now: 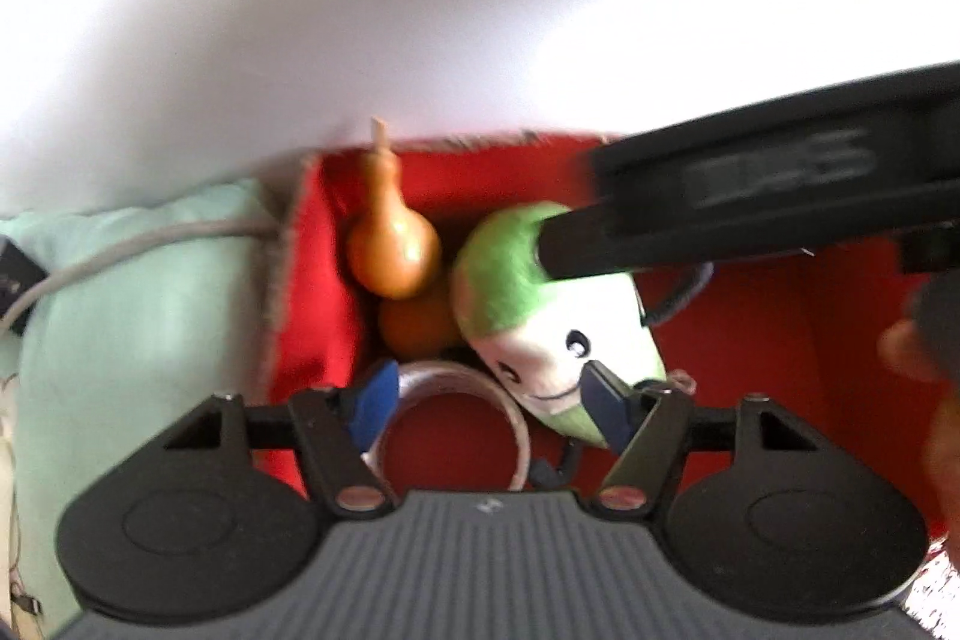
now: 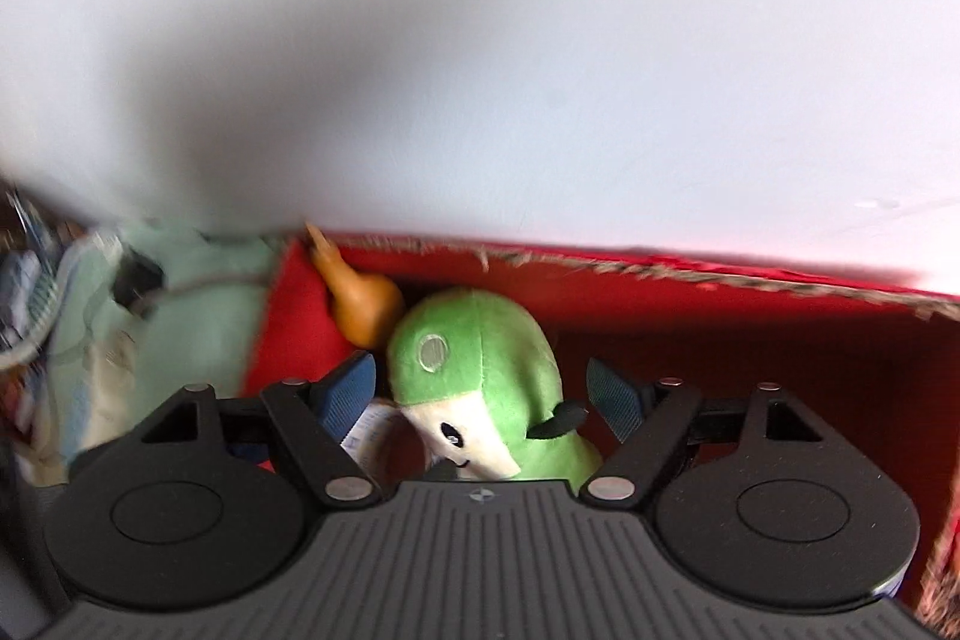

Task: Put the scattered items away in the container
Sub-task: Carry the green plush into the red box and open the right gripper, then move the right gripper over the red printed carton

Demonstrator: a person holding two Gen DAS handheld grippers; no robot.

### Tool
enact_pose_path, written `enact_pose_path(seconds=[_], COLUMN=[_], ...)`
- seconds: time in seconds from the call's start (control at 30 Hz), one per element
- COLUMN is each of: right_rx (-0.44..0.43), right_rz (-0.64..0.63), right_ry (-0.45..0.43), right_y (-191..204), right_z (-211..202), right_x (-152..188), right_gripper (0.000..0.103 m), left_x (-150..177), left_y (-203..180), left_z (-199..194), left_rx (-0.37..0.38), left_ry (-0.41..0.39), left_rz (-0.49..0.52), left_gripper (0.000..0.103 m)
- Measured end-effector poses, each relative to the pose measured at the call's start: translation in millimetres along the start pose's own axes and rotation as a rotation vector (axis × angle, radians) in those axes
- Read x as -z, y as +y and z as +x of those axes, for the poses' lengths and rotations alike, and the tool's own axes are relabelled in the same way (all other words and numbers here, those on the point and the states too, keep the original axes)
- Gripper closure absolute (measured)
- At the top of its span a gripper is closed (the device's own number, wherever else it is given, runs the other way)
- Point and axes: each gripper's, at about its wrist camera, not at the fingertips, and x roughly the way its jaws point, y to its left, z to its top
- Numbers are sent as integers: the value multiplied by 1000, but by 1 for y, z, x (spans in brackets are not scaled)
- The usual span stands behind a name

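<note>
At the far left, outside the container, lies a pale green cushion (image 1: 138,292) with a grey cable (image 1: 150,238) across it; it looks soft and it touches the container's left wall. The container is a red box (image 1: 312,280) with a frayed rim (image 2: 660,265), and its walls look like thin, bendable cardboard.

Inside, against the left wall, a brown gourd (image 1: 390,232) leans with its stem up; it seems hard, smooth and light, so I judge the narrow neck the safest place to hold it. Below it sits an orange round thing (image 1: 417,325), partly hidden. In front lies a roll of clear tape (image 1: 462,400), stiff and slippery, best taken across its ring.

To the right of these rests the green plush toy (image 2: 474,358), inside the box, with its face down toward the cameras. It is soft and light, it will squash under pressure, and the thick head is a good place for a grip.

The left gripper (image 1: 489,400) has its fingers apart and holds nothing. The right gripper (image 2: 483,388) is also spread wide, one finger on each side of the plush without touching it.

Behind the box stands a plain white wall (image 2: 480,40). The right half of the box floor is free.
</note>
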Motion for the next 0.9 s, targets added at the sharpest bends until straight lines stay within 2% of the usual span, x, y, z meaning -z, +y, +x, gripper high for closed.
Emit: enact_pose_path(seconds=[0.13, 0.23, 0.3, 0.43, 0.53, 0.6, 0.63, 0.7, 0.73, 0.77, 0.8, 0.9], right_rx=[-58, -62, -50, 49, 160, 247, 292, 349, 365, 371, 378, 387], right_rz=[67, 53, 34, 62, 127, 160, 175, 201, 213, 219, 226, 242], right_ry=[-65, -143, -199, -239, -248, -236, -223, -204, -199, -189, -179, -159], right_y=[-13, -12, -11, -47, -86, -111, -122, -143, -152, -161, -169, -190], right_z=[-42, -77, -99, -127, -140, -145, -145, -148, -150, -153, -155, -165], right_x=[13, 27, 36, 64, 91, 107, 114, 125, 128, 132, 135, 146], right_gripper=[29, 29, 29, 29, 29, 29, 30, 31, 32, 32, 32, 32], left_x=[2, 5, 10, 7, 10, 13, 19, 32, 38, 45, 47, 45], left_y=[6, 7, 24, 3, -36, -70, -89, -127, -144, -161, -174, -193], left_z=[-17, -33, -48, -61, -96, -96, -95, -94, -97, -101, -98, -89], left_rx=[8, 17, 39, 156, 267, 333, 341, 353, 318, 279, 245, 192], left_ry=[-38, -94, -137, -202, -189, -161, -148, -124, -145, -168, -174, -183], left_rz=[-37, 3, 45, 140, 214, 275, 316, 400, 438, 476, 499, 496], left_gripper=[38, 38, 38, 37, 36, 36, 37, 33, 22, 19, 9, 8])
